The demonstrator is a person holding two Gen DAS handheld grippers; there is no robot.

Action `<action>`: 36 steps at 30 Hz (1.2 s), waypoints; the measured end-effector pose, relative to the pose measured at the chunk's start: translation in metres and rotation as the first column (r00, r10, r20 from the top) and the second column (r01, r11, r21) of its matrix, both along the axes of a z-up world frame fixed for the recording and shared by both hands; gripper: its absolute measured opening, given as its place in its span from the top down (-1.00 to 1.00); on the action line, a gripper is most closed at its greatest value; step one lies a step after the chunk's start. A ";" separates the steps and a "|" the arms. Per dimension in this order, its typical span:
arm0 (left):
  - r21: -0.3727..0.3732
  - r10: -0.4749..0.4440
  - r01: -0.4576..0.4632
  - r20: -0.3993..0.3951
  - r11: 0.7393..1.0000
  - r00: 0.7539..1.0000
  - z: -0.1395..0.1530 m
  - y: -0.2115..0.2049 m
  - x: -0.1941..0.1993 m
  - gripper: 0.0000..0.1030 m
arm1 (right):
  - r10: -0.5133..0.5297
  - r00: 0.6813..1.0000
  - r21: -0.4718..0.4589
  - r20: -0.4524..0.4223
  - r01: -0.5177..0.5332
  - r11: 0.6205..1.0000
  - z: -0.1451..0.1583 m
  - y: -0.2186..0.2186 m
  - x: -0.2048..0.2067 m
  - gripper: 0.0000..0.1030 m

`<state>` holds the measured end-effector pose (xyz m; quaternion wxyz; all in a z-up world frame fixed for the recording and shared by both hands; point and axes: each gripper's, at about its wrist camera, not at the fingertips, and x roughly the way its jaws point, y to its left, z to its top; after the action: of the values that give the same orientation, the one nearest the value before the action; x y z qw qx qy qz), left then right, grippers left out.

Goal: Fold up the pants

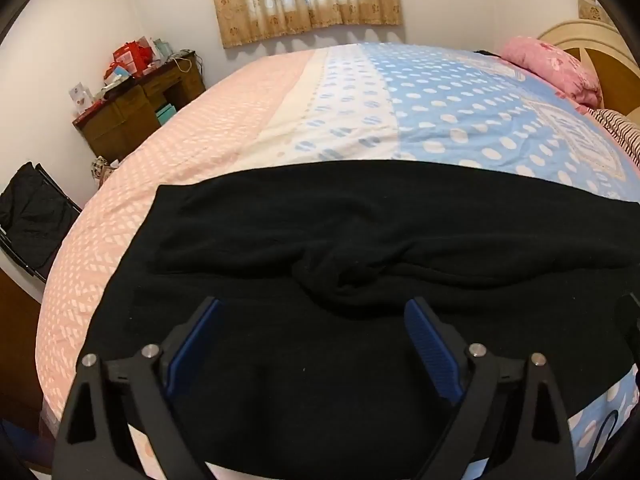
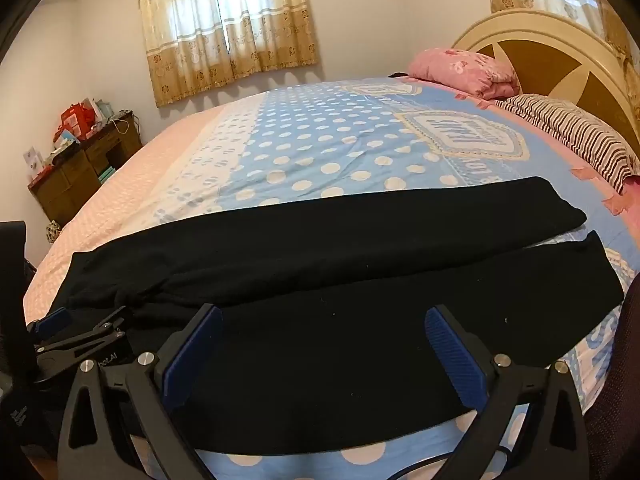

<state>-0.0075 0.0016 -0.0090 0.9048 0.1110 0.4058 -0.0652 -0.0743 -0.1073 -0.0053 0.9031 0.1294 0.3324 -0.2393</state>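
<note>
Black pants (image 2: 360, 264), spread lengthwise along the bed's (image 2: 320, 148) 6 o'clock edge, legs side by side, unfolded; left tongs (image 1: 312, 332) and right tongs (image 2: 324, 344) gaping, empty, above the near leg; next: pinch its near edge, fold toward 12 o'clock.

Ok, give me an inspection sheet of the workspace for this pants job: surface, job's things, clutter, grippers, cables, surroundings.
Surface: bed with a blue dotted and pink cover, lightly creased.
Job's things: black pants laid flat across the near edge, legs side by side toward the headboard, bunched at the crotch.
Clutter: pink quilt and striped pillow at the head end, apart from the pants.
Grippers: left gripper and right gripper both open over the pants, fingers holding nothing.
Cables: a dark cable at the bed's near edge.
Surroundings: curtains, a crowded wooden desk, a dark folding chair.
</note>
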 end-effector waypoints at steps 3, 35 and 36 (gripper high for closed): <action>-0.002 -0.002 0.002 0.009 1.000 1.000 0.002 0.004 -0.002 -0.82 | -0.008 1.000 0.012 0.006 0.008 1.000 -0.003 0.000 0.000 -0.98; 0.021 -0.006 0.006 0.025 1.000 1.000 0.008 0.002 -0.009 -0.82 | -0.008 1.000 0.014 0.018 0.008 1.000 0.002 0.004 -0.006 -0.98; 0.022 -0.006 0.005 0.026 1.000 1.000 0.008 0.002 -0.009 -0.82 | -0.009 1.000 0.015 0.018 0.009 1.000 0.002 0.004 -0.006 -0.98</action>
<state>-0.0167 0.0037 -0.0009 0.9085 0.1229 0.3946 -0.0618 -0.0804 -0.1033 -0.0033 0.9040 0.1397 0.3252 -0.2397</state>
